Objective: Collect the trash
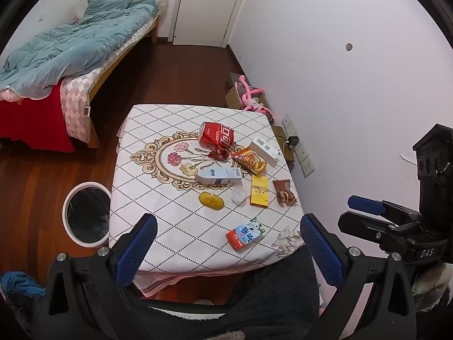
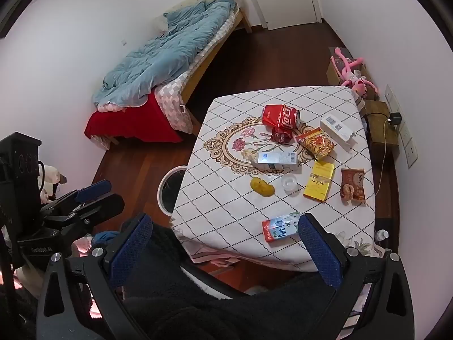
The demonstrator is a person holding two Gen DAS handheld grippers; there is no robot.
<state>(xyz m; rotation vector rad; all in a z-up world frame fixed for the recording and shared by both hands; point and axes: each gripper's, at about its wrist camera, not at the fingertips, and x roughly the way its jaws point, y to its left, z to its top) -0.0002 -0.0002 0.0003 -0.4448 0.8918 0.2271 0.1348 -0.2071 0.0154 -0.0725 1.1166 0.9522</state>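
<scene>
On the worktop [image 1: 158, 198] with the diamond-pattern cloth, the trash was scattered all over — a crushed red can [image 1: 216, 136], a snack bag [image 1: 249, 160], a long white box [image 1: 219, 176], a yellow packet [image 1: 259, 191], a brown wrapper [image 1: 284, 191] and a milk carton [image 1: 245, 233] near the front edge. The bin [image 1: 86, 217] sat on the floor just left of it. The left hand-held gripper [image 1: 228, 249] and the right hand-held gripper [image 2: 223, 250] both hung above the near edge — jaws spread wide, nothing in them.
</scene>
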